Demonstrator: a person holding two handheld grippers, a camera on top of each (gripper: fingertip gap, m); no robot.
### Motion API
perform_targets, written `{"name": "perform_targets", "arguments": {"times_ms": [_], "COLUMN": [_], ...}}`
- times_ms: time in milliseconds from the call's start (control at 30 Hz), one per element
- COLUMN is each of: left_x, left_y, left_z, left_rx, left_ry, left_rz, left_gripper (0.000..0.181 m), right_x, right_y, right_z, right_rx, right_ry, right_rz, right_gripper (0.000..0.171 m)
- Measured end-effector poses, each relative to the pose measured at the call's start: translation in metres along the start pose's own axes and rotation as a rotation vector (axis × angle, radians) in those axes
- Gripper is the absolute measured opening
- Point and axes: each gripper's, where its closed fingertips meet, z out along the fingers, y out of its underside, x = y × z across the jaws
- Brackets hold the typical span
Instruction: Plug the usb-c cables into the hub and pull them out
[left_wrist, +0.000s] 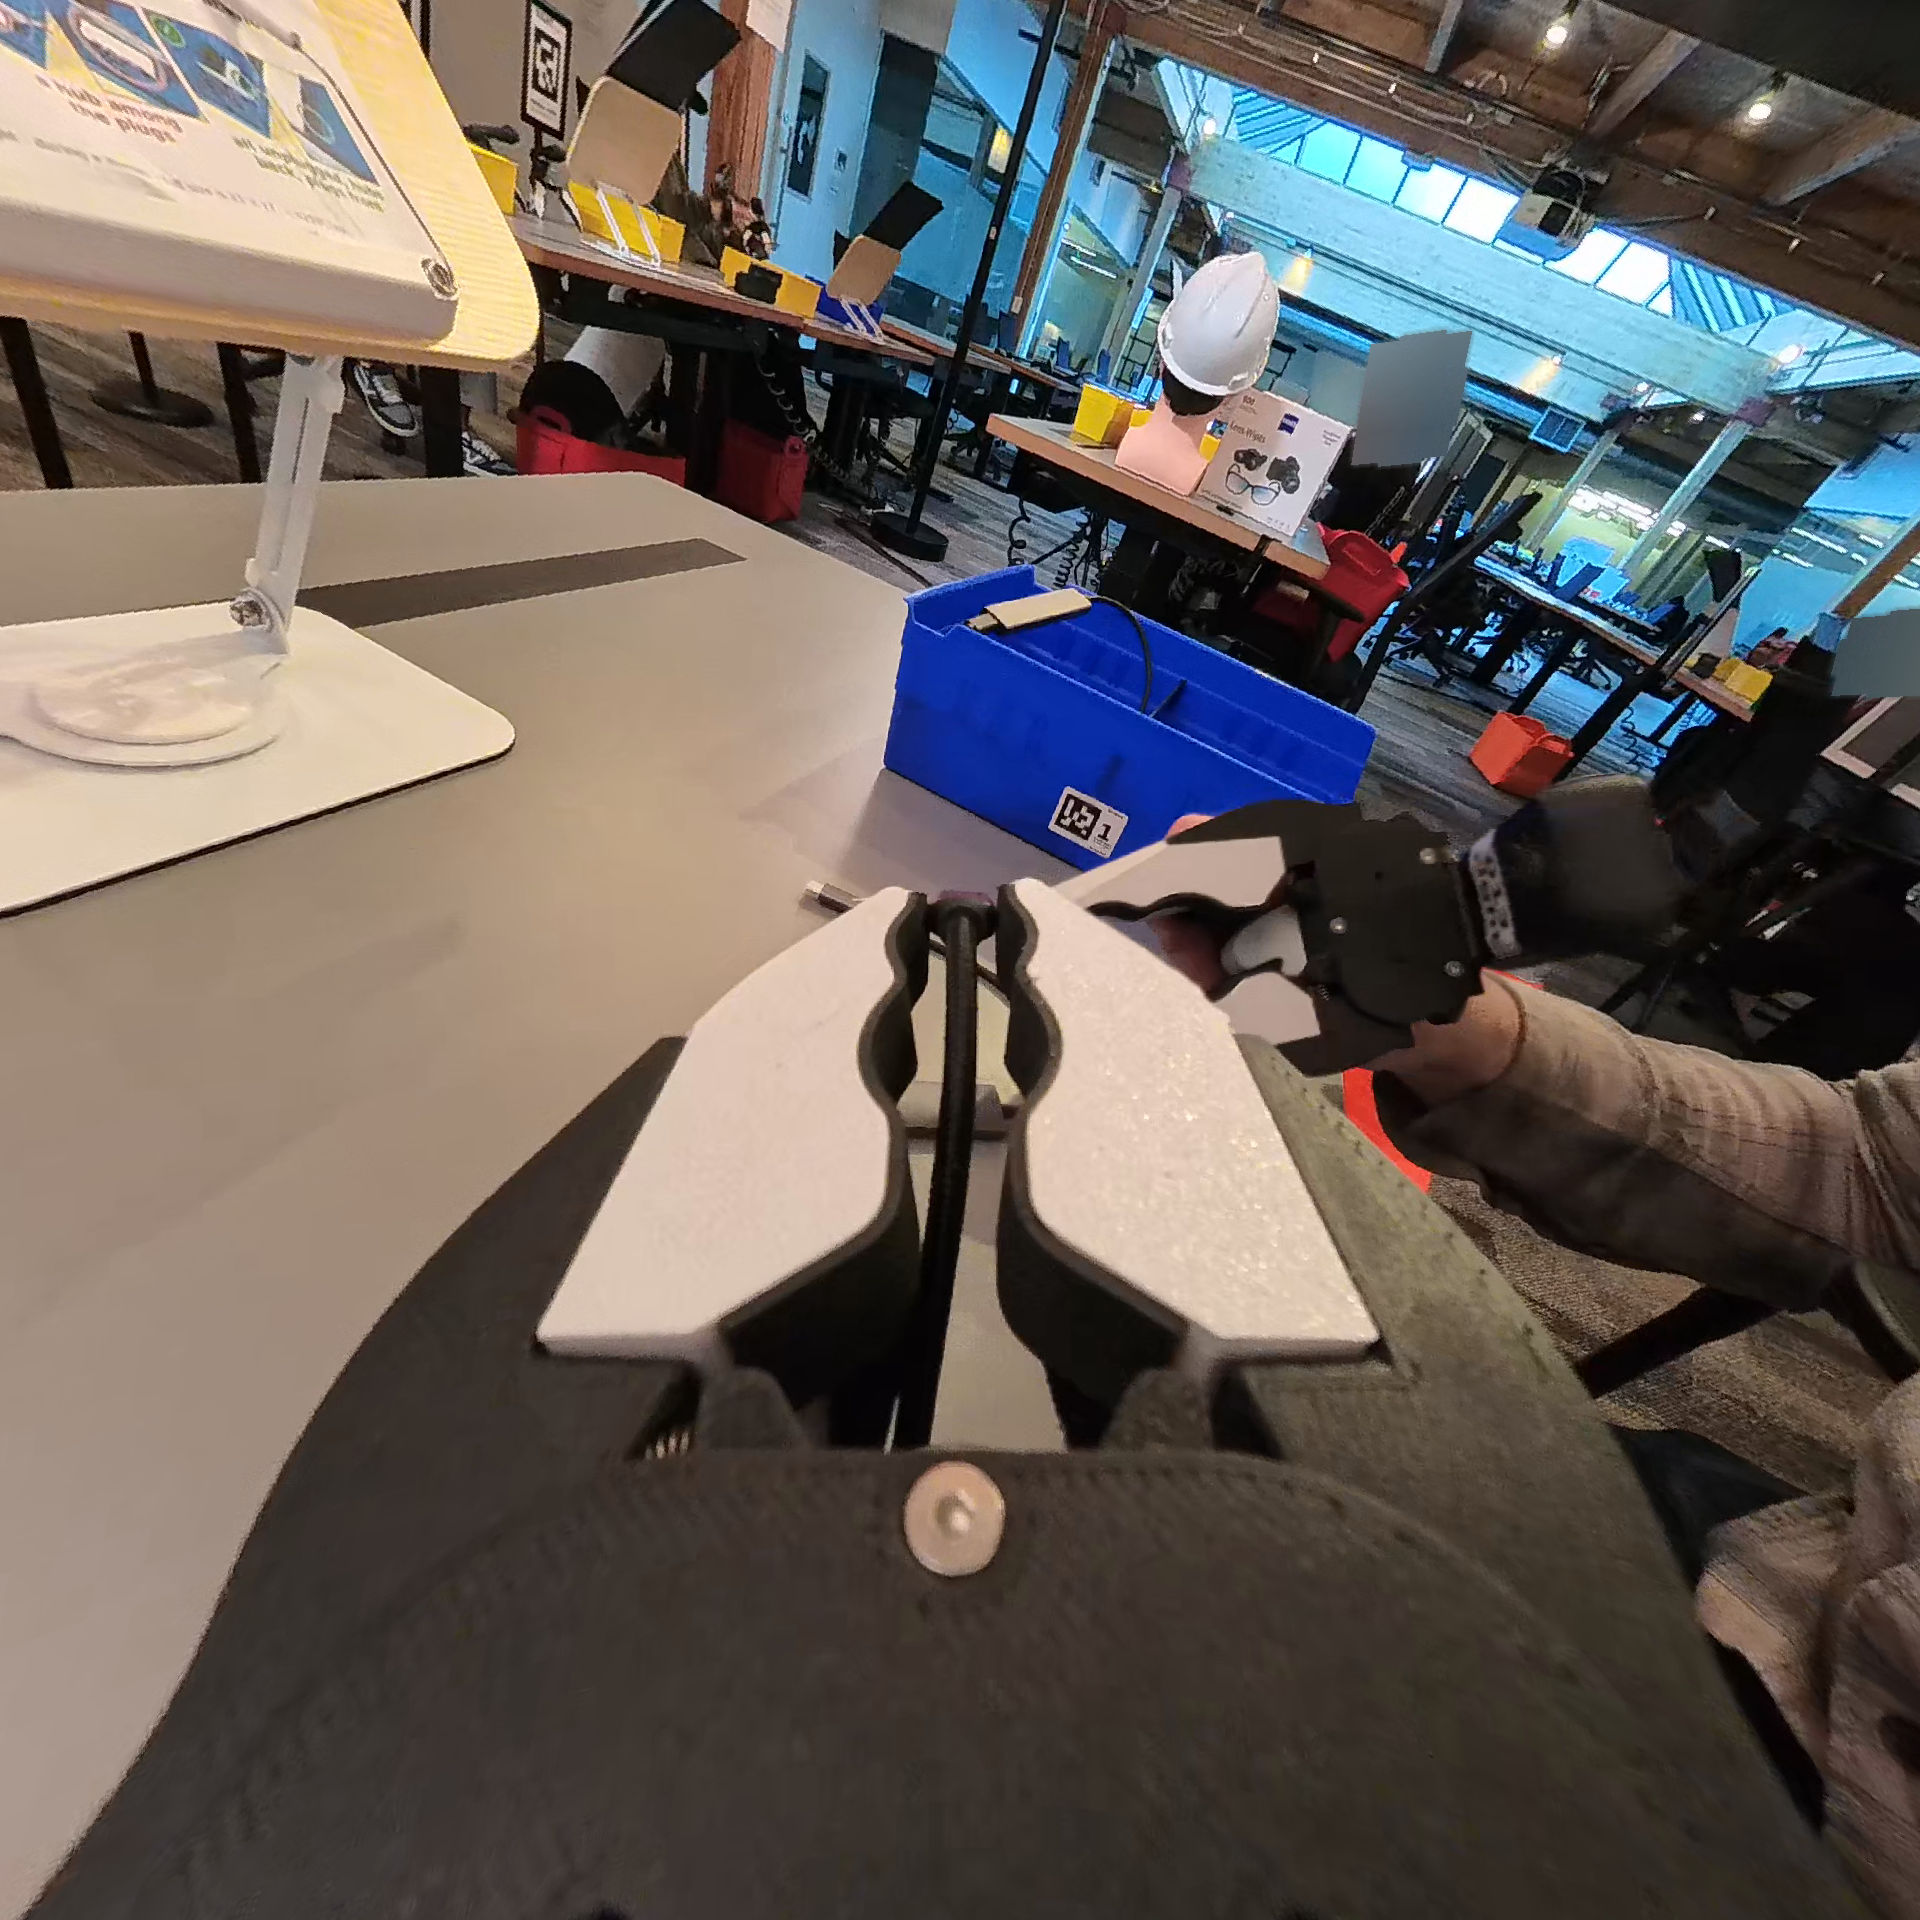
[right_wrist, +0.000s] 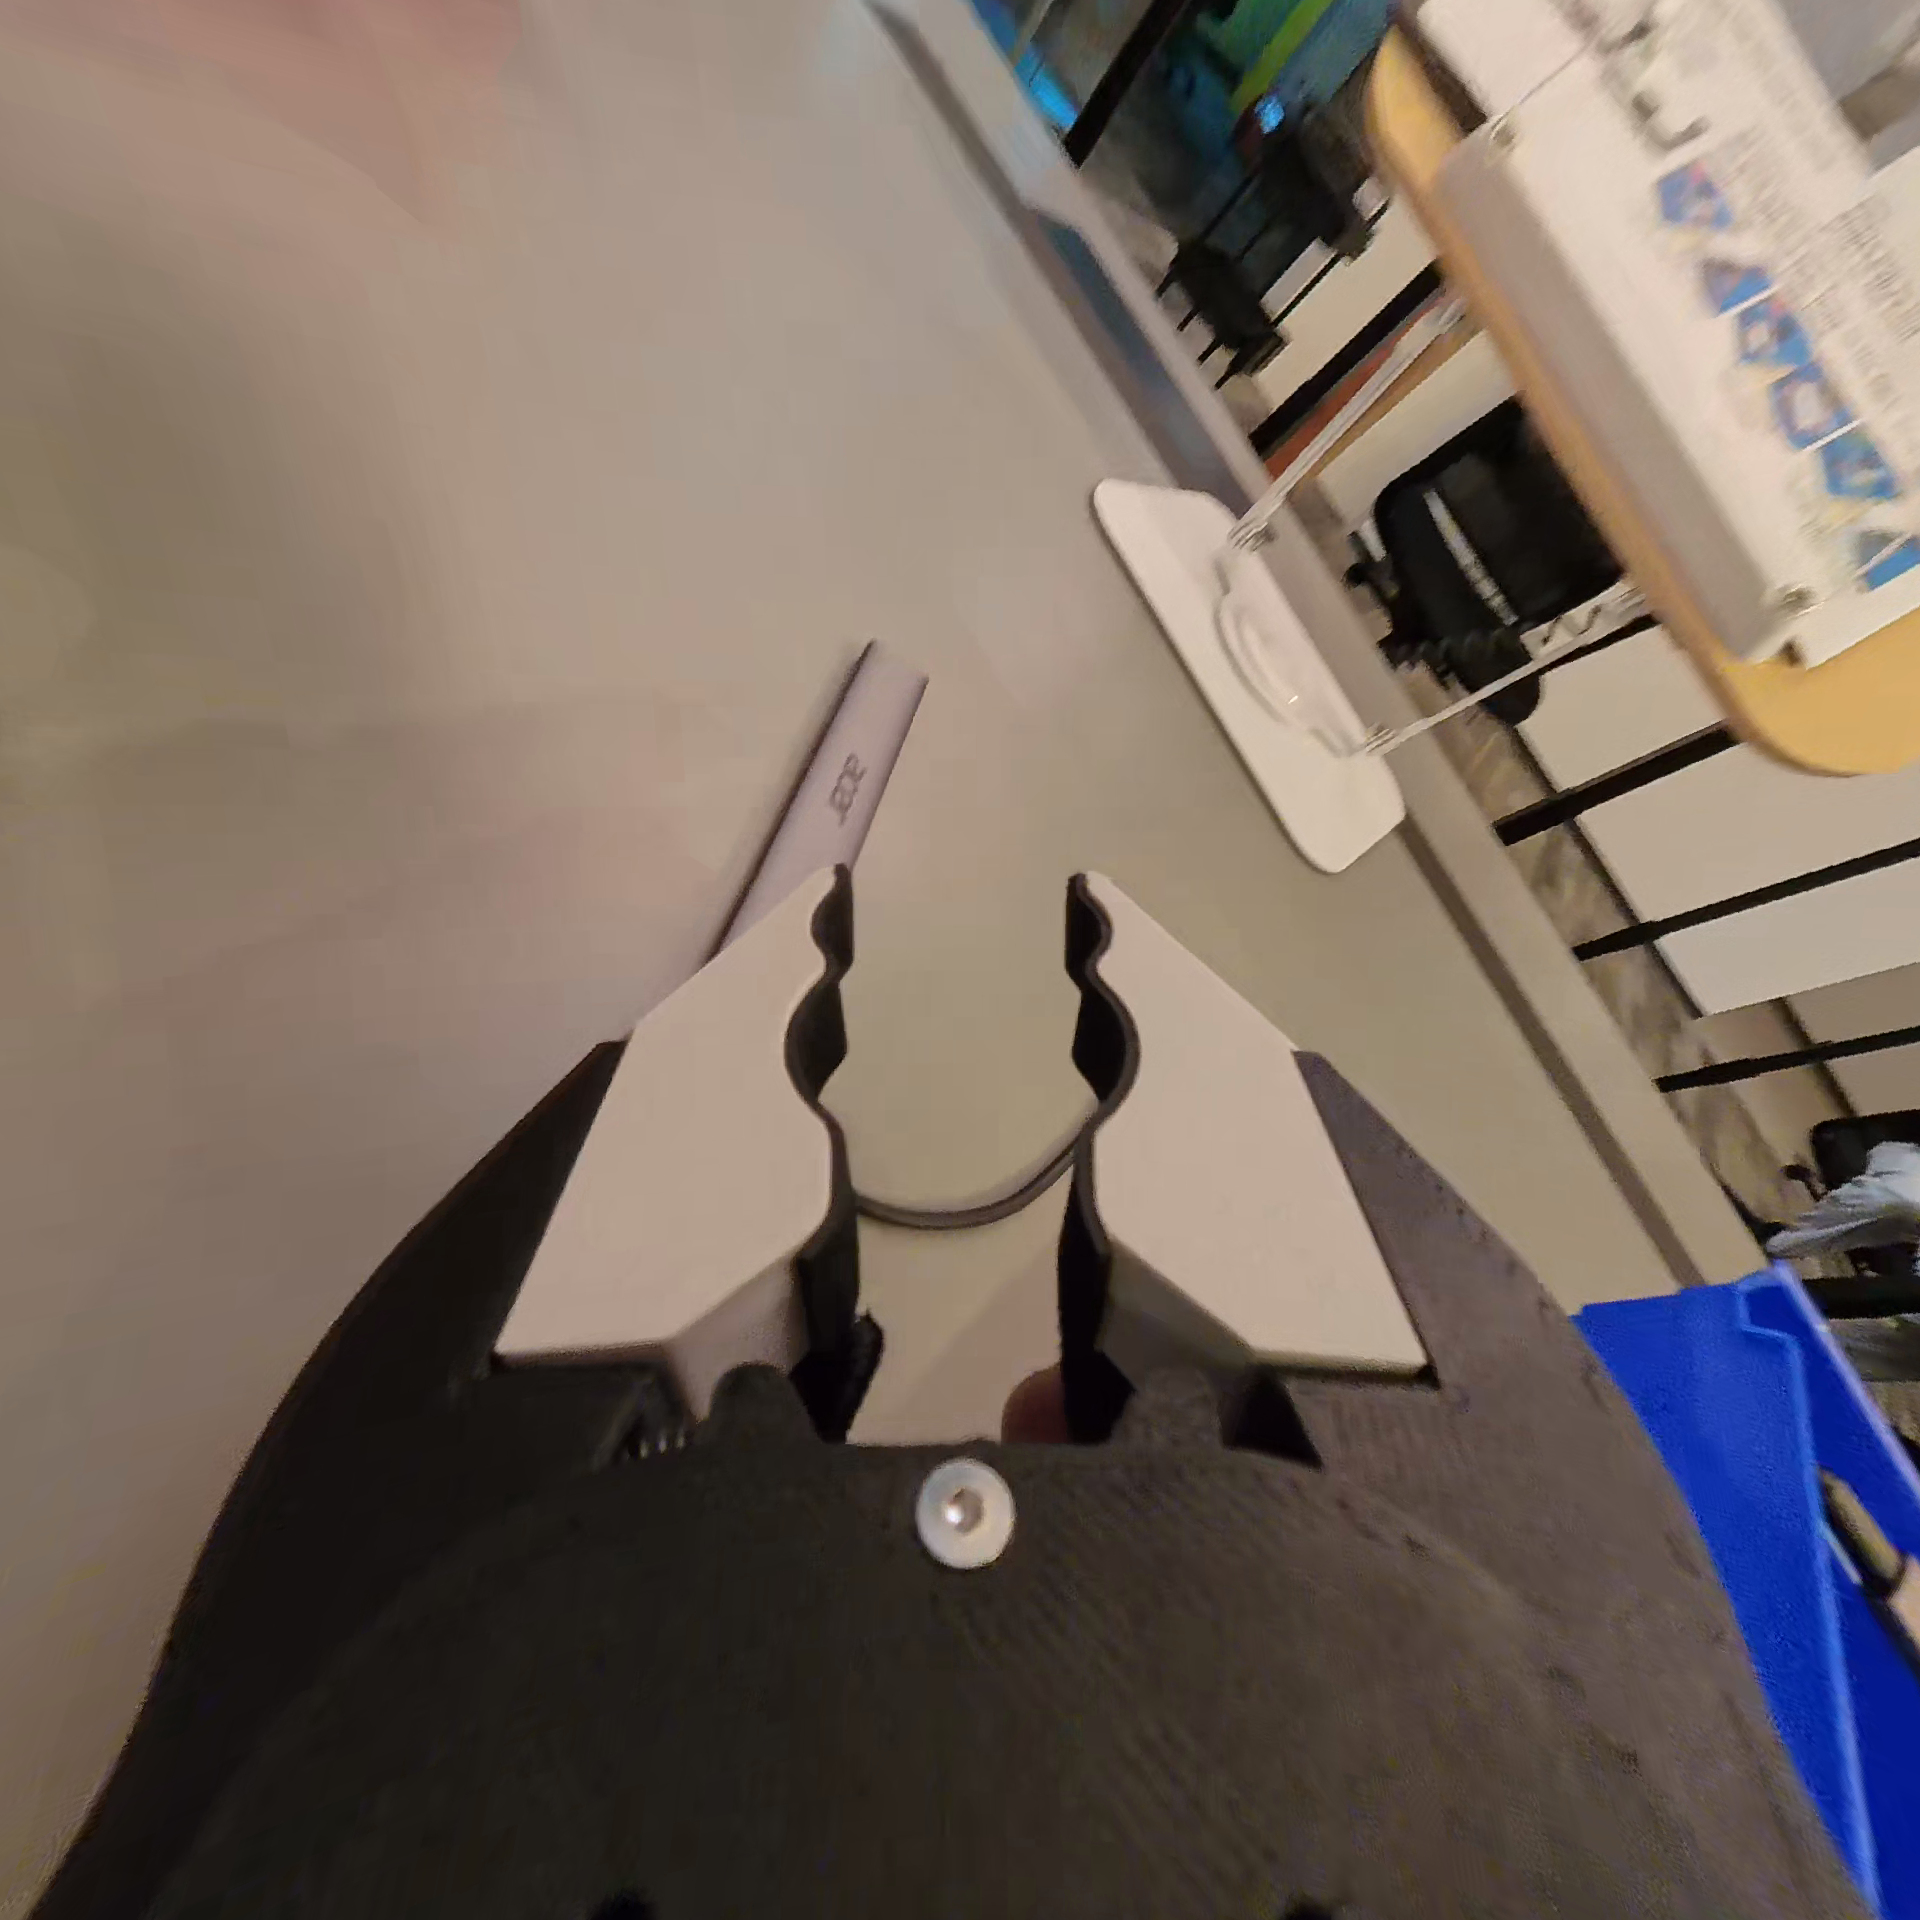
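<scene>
My left gripper (left_wrist: 961, 906) is shut on a black usb-c cable (left_wrist: 954, 1049), which runs back between the fingers with its plug at the tips. A grey piece, probably the hub (left_wrist: 951, 1110), shows under the jaws. A loose metal plug (left_wrist: 831, 894) lies on the table just left of the tips. My right gripper (right_wrist: 961, 894) is open and empty, low over the table; it also shows in the left wrist view (left_wrist: 1164, 930), close on the right. The grey hub (right_wrist: 857, 764) lies beyond its left finger. A thin dark cable (right_wrist: 956, 1210) curves across between its fingers.
A blue bin (left_wrist: 1101, 717) holding another hub with a cable stands at the table's far right edge; it also shows in the right wrist view (right_wrist: 1766, 1507). A white stand (left_wrist: 208, 717) with an instruction board stands at the left. A person's sleeve (left_wrist: 1662, 1122) is on the right. One gripper's finger ends stand about 15 cm off the other's.
</scene>
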Motion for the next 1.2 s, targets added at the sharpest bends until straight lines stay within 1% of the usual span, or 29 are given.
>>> {"name": "perform_targets", "arguments": {"times_ms": [100, 233, 333, 400, 500, 633, 700, 900, 1000, 1200], "left_x": [0.001, 0.001, 0.001, 0.000, -0.001, -0.001, -0.001, -0.001, -0.001, -0.002], "left_y": [0.001, 0.002, 0.002, 0.003, 0.003, 0.004, 0.005, 0.004, 0.005, 0.006], "left_z": [0.001, 0.001, 0.001, 0.000, 0.001, 0.002, 0.003, 0.003, 0.003, 0.003], "left_rx": [0.000, 0.000, -0.001, -0.001, 0.001, -0.005, -0.009, -0.012, -0.015, -0.018], "left_ry": [0.001, 0.001, 0.002, 0.001, -0.002, -0.004, -0.003, -0.005, -0.004, -0.004], "left_rz": [-0.003, -0.001, -0.002, -0.003, -0.005, 0.001, 0.003, 0.007, 0.007, 0.005], "left_gripper": [0.012, 0.012, 0.012, 0.012, 0.012, 0.012, 0.012, 0.012, 0.012, 0.012], "right_x": [-0.010, -0.021, -0.015, -0.005, 0.009, 0.015, 0.011, -0.014, -0.024, -0.030], "right_y": [0.013, 0.020, 0.021, 0.014, 0.013, 0.017, 0.017, 0.017, 0.021, 0.025], "right_z": [0.004, 0.005, 0.003, -0.001, -0.006, -0.007, -0.006, 0.004, 0.009, 0.013], "right_rx": [-0.056, -0.078, -0.063, -0.009, 0.026, 0.022, 0.016, -0.019, -0.053, -0.102], "right_ry": [-0.057, -0.122, -0.090, -0.049, -0.012, 0.006, -0.011, -0.134, -0.198, -0.268], "right_rz": [0.005, 0.031, 0.055, 0.115, 0.208, 0.220, 0.207, 0.187, 0.209, 0.250], "right_gripper": [0.050, 0.055, 0.051, 0.045, 0.044, 0.042, 0.042, 0.038, 0.036, 0.031]}}
